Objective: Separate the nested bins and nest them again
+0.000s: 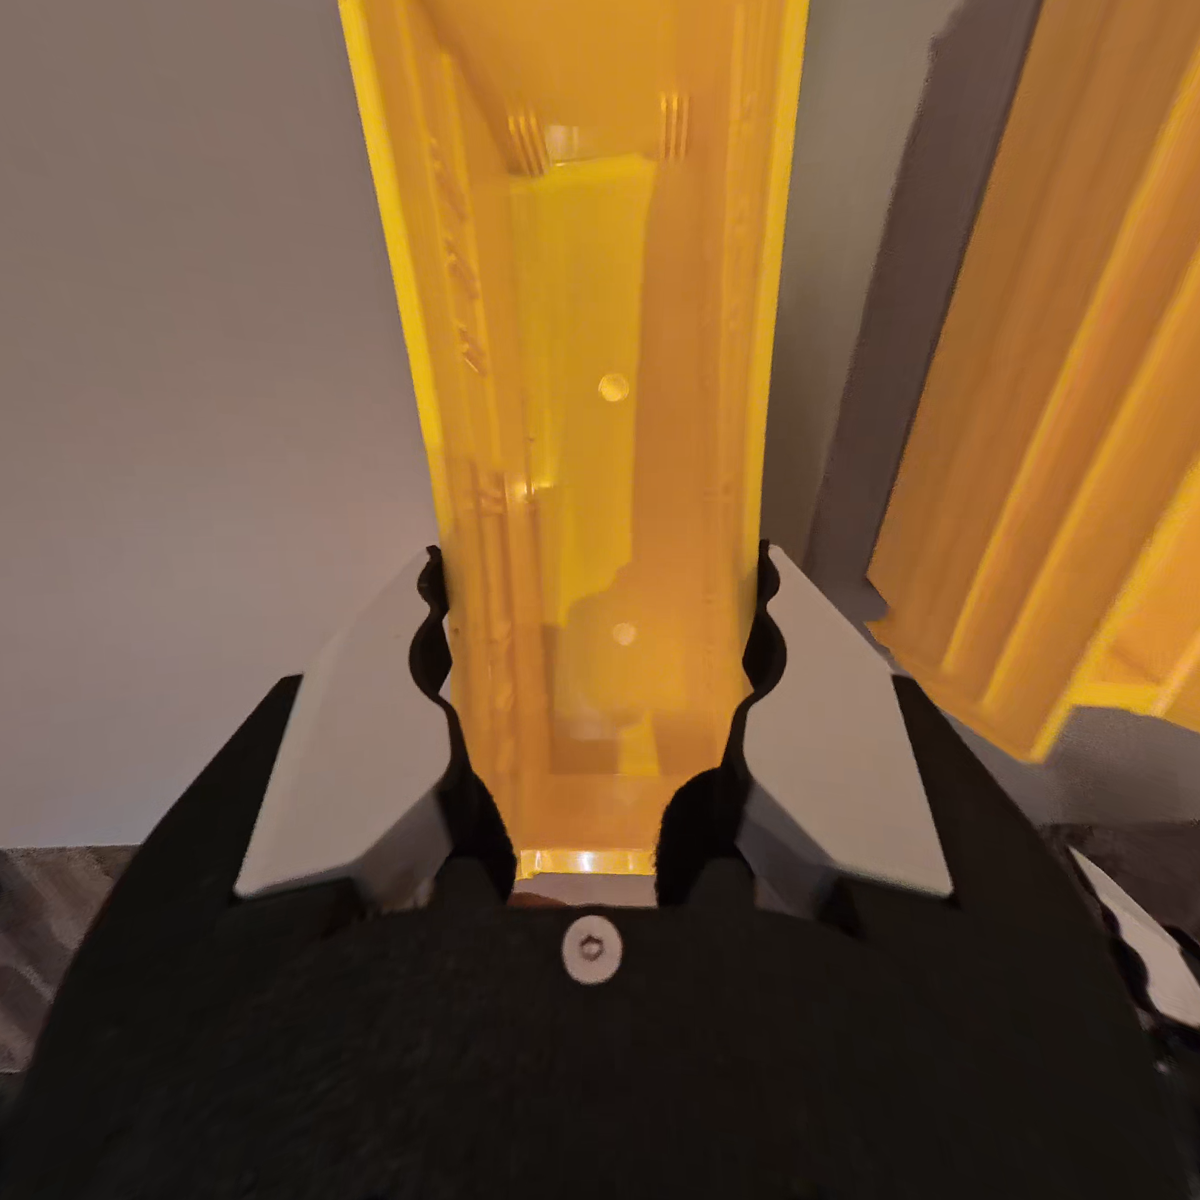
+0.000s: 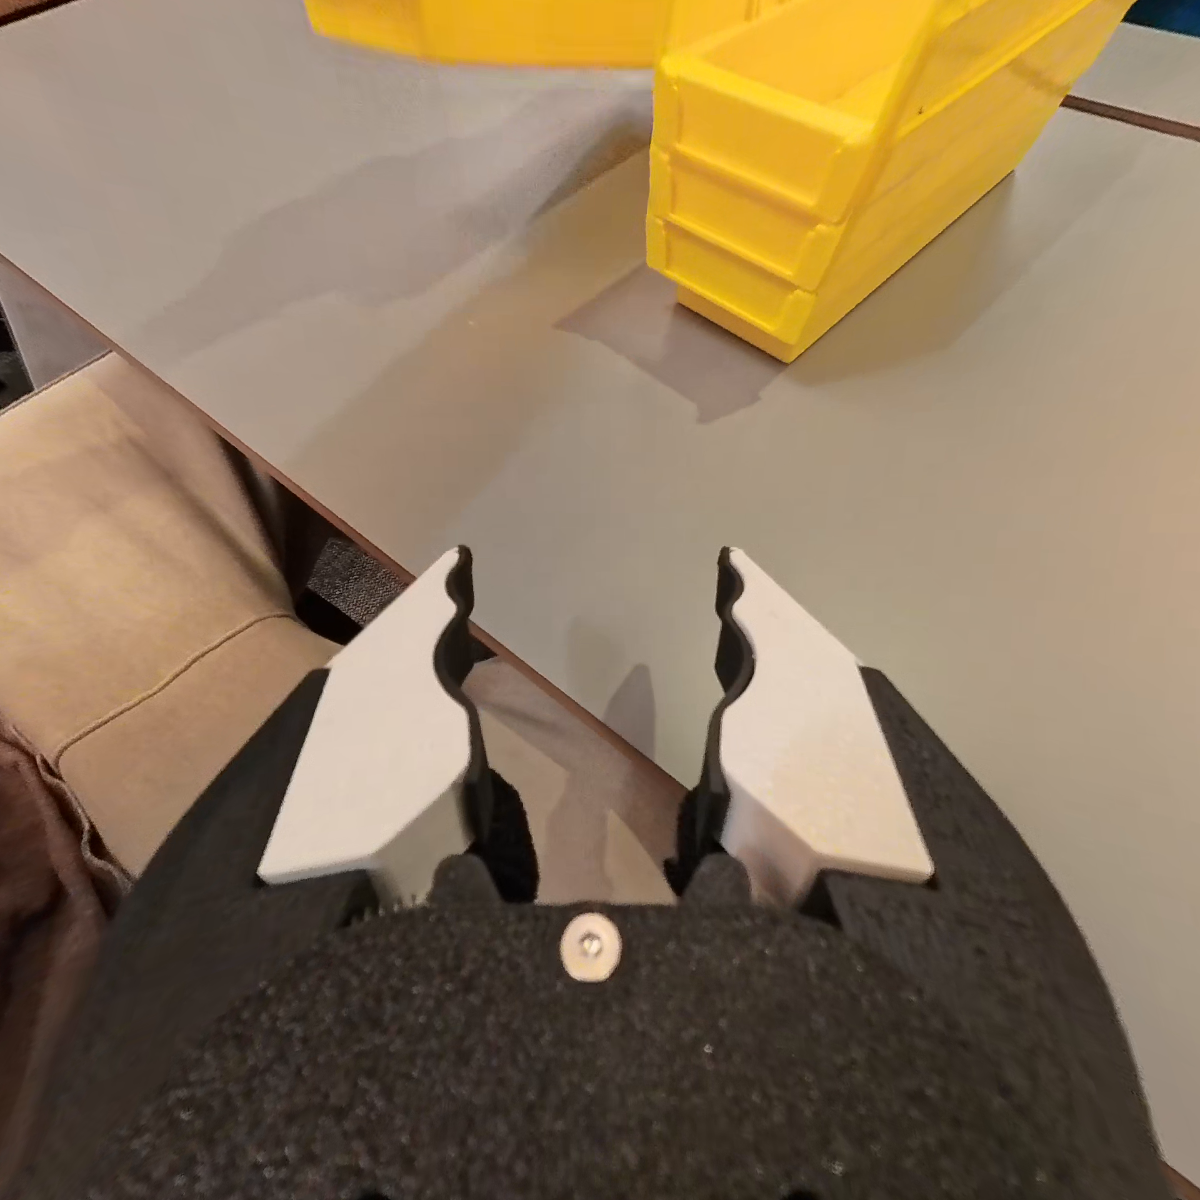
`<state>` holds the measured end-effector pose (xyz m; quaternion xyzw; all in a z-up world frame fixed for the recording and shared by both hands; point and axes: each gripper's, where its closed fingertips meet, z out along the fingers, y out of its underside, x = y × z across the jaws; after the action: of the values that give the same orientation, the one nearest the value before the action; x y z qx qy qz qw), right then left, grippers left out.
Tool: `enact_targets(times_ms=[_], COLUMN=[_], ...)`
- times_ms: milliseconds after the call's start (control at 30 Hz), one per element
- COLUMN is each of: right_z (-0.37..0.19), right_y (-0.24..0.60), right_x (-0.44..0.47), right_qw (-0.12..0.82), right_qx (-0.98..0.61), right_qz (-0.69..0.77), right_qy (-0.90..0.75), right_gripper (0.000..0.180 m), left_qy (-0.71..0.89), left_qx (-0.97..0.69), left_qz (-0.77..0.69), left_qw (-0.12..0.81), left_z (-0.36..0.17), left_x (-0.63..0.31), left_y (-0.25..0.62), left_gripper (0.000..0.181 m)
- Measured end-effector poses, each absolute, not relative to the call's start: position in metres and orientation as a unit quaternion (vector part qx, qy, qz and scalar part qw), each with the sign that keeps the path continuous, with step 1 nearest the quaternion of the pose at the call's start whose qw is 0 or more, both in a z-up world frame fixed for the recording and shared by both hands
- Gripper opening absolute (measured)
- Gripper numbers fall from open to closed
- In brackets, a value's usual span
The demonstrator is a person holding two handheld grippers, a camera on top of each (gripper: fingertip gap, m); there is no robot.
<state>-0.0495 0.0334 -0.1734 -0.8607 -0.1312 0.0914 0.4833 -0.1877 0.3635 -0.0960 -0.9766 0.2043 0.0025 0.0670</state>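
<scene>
Left gripper: its fingers are pinching a narrow yellow bin across its width, one pad on each long side wall. The grip is at the near end, and the bin runs straight away from the camera.

Held bin: open side faces the camera, so the inside floor and ribbed walls show. Whether it rests on the table or is held off it, I cannot tell.

Second bin: to the right of the held one in the left wrist view, tilted, its ribbed outer surface showing. It is apart from the held bin, with a strip of table between them.

Right gripper: fingers spread with nothing between them, hanging over the near edge of the table and well apart from the bins.

Stack: in the right wrist view, yellow bins sit nested on the table, three stepped front rims showing one above another. The top one is open and looks empty.

Far bin: another yellow piece shows at the top edge of the right wrist view, just behind the stack; too cropped to tell more.

Table: grey and matt with a dark edge.

Person: a tan-clad leg shows under the table edge at left.
</scene>
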Motion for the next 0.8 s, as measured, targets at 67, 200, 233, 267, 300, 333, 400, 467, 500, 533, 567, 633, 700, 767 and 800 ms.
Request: enact_targets(times_ms=[67, 200, 233, 267, 300, 333, 400, 467, 500, 533, 567, 633, 700, 767, 800], right_z=[-0.173, -0.174, -0.175, -0.175, -0.175, -0.175, -0.176, -0.176, -0.176, -0.176, -0.176, -0.175, -0.175, -0.176, -0.176], right_y=[0.034, 0.034, 0.034, 0.034, 0.034, 0.034, 0.033, 0.033, 0.032, 0.032, 0.032, 0.032, 0.032, 0.033, 0.033], right_x=[-0.051, -0.052, -0.052, -0.051, -0.051, -0.051, -0.05, -0.049, -0.048, -0.047, -0.047, -0.045, -0.044, -0.045, -0.045], right_qw=[0.482, 0.48, 0.479, 0.479, 0.479, 0.479, 0.478, 0.478, 0.478, 0.479, 0.479, 0.48, 0.481, 0.48, 0.479], right_qx=[-0.861, -0.862, -0.863, -0.863, -0.863, -0.863, -0.864, -0.864, -0.864, -0.864, -0.864, -0.864, -0.863, -0.864, -0.864], right_qz=[0.089, 0.085, 0.085, 0.084, 0.084, 0.083, 0.082, 0.081, 0.081, 0.08, 0.08, 0.083, 0.086, 0.089, 0.09], right_qy=[-0.134, -0.137, -0.137, -0.137, -0.136, -0.136, -0.136, -0.136, -0.135, -0.134, -0.132, -0.129, -0.127, -0.127, -0.127], right_gripper=[0.075, 0.075, 0.075, 0.074, 0.074, 0.074, 0.074, 0.074, 0.074, 0.074, 0.074, 0.074, 0.074, 0.074, 0.074], left_qy=[0.21, 0.227, 0.233, 0.239, 0.245, 0.251, 0.263, 0.274, 0.277, 0.279, 0.279, 0.276, 0.271, 0.266, 0.267], left_qx=[-0.973, -0.964, -0.961, -0.958, -0.955, -0.953, -0.948, -0.945, -0.945, -0.944, -0.945, -0.947, -0.948, -0.949, -0.949], left_qz=[0.0, -0.023, -0.032, -0.041, -0.05, -0.056, -0.059, -0.055, -0.054, -0.053, -0.052, -0.05, -0.049, -0.049, -0.046], left_qw=[0.092, 0.14, 0.148, 0.153, 0.158, 0.162, 0.168, 0.167, 0.167, 0.166, 0.164, 0.16, 0.16, 0.162, 0.161], left_z=[-0.063, 0.006, 0.019, 0.03, 0.038, 0.042, 0.043, 0.034, 0.028, 0.021, 0.014, 0.001, -0.01, -0.017, -0.021], left_x=[-0.178, -0.139, -0.126, -0.112, -0.098, -0.084, -0.059, -0.039, -0.031, -0.023, -0.017, -0.008, -0.002, 0.004, 0.006], left_y=[0.367, 0.367, 0.363, 0.359, 0.354, 0.35, 0.341, 0.334, 0.331, 0.329, 0.327, 0.325, 0.325, 0.327, 0.327], left_gripper=[0.091, 0.09, 0.09, 0.09, 0.091, 0.091, 0.091, 0.091, 0.091, 0.091, 0.091, 0.091, 0.092, 0.093, 0.093])
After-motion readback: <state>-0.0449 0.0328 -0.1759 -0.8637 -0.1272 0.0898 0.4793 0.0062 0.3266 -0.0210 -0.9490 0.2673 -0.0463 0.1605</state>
